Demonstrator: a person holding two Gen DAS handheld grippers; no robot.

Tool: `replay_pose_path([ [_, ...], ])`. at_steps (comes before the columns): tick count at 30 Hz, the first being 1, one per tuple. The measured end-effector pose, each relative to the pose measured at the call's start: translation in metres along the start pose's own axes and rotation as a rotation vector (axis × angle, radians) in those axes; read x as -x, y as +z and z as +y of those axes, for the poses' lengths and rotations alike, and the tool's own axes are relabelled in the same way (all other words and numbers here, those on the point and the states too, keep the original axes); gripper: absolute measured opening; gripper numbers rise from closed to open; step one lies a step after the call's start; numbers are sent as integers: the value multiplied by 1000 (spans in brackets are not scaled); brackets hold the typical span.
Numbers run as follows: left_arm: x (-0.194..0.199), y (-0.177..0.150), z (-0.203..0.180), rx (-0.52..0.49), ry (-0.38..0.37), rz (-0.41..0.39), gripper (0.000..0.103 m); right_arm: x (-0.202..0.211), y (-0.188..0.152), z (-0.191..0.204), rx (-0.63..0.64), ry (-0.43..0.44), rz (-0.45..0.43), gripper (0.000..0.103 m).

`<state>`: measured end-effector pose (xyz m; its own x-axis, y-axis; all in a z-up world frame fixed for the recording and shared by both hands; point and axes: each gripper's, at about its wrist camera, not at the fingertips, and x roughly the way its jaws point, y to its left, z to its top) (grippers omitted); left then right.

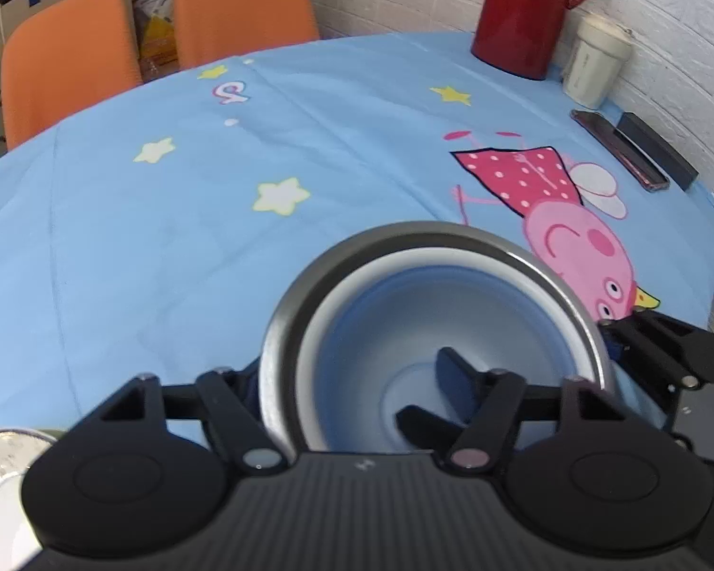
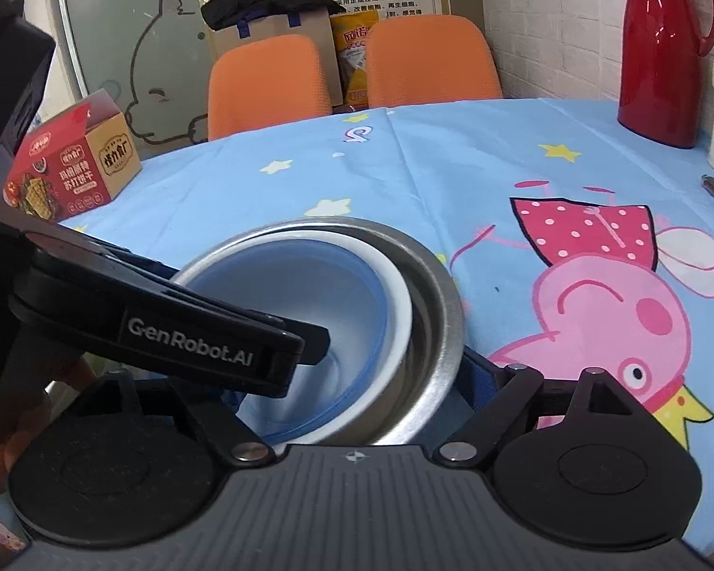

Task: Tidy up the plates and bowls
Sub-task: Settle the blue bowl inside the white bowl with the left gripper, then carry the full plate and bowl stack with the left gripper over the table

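A white bowl with a blue inside (image 1: 404, 323) is nested in a steel bowl (image 1: 281, 323) on the blue tablecloth. My left gripper (image 1: 357, 380) straddles the near left rim of both bowls, one finger inside the white bowl (image 1: 452, 380), the other outside, mostly hidden; it looks shut on the rims. In the right wrist view the same white bowl (image 2: 395, 304) and steel bowl (image 2: 445, 314) lie between my right gripper's fingers (image 2: 357, 390); the right finger sits outside the steel rim, the left finger hidden behind the left gripper's body (image 2: 190, 338).
A red thermos (image 1: 523, 9), a white cup (image 1: 595, 62), a phone (image 1: 619, 147) and a dark case (image 1: 657, 147) stand along the right wall. A red biscuit box (image 2: 71, 166) sits far left. Orange chairs (image 1: 242, 4) stand behind the table. A clear glass (image 1: 0, 476) is at lower left.
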<state>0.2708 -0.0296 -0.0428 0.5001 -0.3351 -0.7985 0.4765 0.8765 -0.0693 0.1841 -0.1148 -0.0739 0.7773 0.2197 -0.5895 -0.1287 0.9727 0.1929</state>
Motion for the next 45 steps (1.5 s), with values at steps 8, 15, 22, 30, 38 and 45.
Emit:
replay_pose_path([
  [8, 30, 28, -5, 21, -38, -60, 61, 17, 25, 11, 16, -24, -41, 71],
  [15, 110, 35, 20, 27, 71, -169, 61, 50, 66, 48, 84, 45, -150, 73],
  [22, 166, -7, 73, 141, 216, -185, 61, 53, 71, 117, 164, 232, -160, 73],
  [30, 141, -71, 113, 255, 209, -83, 61, 28, 29, 156, 193, 311, -16, 73],
  [38, 118, -94, 126, 287, 178, -49, 62, 9, 4, 164, 186, 287, 79, 73],
  [45, 123, -97, 125, 279, 206, -109, 95, -2, -1, 173, 228, 311, 113, 75],
])
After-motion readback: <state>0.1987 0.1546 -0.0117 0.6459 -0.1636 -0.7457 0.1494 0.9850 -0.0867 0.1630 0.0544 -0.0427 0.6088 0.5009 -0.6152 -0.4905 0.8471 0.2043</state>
